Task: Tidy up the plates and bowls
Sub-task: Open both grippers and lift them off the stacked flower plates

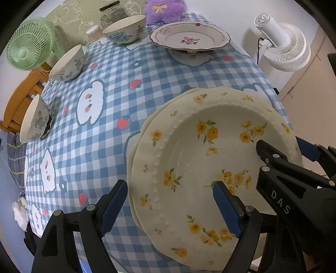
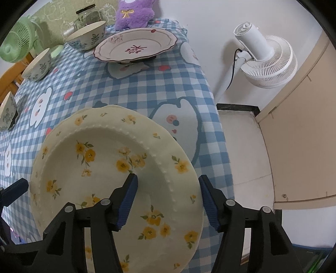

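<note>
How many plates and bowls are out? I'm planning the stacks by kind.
Yellow-flowered plates, stacked: 2
Red-patterned plate: 1
Bowls: 3
Total: 6

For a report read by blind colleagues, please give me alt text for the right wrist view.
The right gripper stands open astride the right rim of a cream plate with yellow flowers, stacked on another plate on a blue checked tablecloth. Behind it are a plate with red flowers, three patterned bowls and a purple plush toy; a white fan stands beside the table.
</note>
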`<state>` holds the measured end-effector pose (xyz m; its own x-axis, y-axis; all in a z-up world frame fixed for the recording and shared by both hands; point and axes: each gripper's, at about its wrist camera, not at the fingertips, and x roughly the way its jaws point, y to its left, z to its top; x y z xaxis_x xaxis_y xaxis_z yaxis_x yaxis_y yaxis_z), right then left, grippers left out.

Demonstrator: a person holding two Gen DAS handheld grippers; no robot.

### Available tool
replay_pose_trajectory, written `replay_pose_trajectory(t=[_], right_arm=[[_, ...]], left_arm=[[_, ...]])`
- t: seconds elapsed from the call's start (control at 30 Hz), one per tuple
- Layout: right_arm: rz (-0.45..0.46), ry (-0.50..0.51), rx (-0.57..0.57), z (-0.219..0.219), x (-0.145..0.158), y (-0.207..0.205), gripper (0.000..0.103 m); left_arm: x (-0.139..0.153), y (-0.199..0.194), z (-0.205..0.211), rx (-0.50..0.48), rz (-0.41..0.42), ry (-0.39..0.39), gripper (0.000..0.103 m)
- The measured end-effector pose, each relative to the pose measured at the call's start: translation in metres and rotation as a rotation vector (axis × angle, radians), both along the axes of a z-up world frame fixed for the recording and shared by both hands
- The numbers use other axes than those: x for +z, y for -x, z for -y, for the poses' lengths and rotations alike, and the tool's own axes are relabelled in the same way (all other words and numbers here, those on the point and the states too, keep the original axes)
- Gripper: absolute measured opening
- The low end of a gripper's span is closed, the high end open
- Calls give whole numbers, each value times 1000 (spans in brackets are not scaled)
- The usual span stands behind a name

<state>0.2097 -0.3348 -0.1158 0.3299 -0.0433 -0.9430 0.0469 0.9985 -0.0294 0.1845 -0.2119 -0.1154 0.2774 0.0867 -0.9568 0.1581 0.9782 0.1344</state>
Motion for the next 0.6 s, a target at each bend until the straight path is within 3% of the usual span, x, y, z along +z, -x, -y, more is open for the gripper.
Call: replay_pose_trajectory(t=[0.27, 0.6], right_arm=[[-5, -39, 2, 2, 4, -3, 67], [118, -32, 70, -11, 56, 3, 67]], left_arm=[[2, -2, -8, 28, 5, 38, 85], [29, 1, -14, 46, 88, 84, 85]])
